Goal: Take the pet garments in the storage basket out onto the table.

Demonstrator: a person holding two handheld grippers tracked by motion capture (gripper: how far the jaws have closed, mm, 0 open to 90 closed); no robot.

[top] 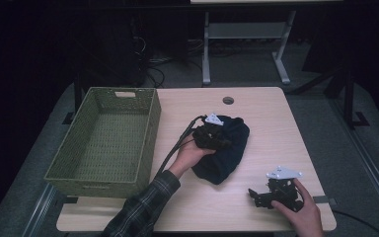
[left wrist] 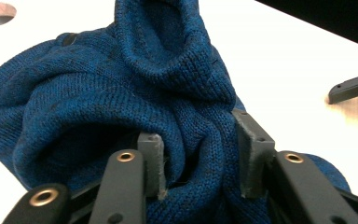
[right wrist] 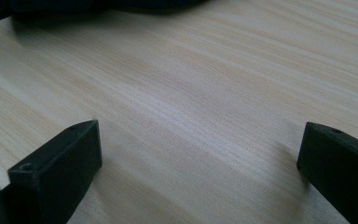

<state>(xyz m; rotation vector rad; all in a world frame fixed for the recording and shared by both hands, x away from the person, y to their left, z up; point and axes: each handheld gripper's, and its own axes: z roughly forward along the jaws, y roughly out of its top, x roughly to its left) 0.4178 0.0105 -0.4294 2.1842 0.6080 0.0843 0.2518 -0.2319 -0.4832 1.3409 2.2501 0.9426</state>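
Spread jaws over bare table [right wrist: 200, 93]

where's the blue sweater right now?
High view: the blue sweater lies bunched mid-table, right of the green basket, below the round table hole, with the left hand-held gripper on it.

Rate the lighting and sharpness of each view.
High view: dim, room behind nearly black, knit reads almost black. Left gripper view: bright, table washed out to white, knit's weave crisp. Right gripper view: even light, wood grain sharp mid-frame, jaws soft-edged up close.

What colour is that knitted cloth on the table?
Dark blue; the knitted cloth shows best in the left gripper view.
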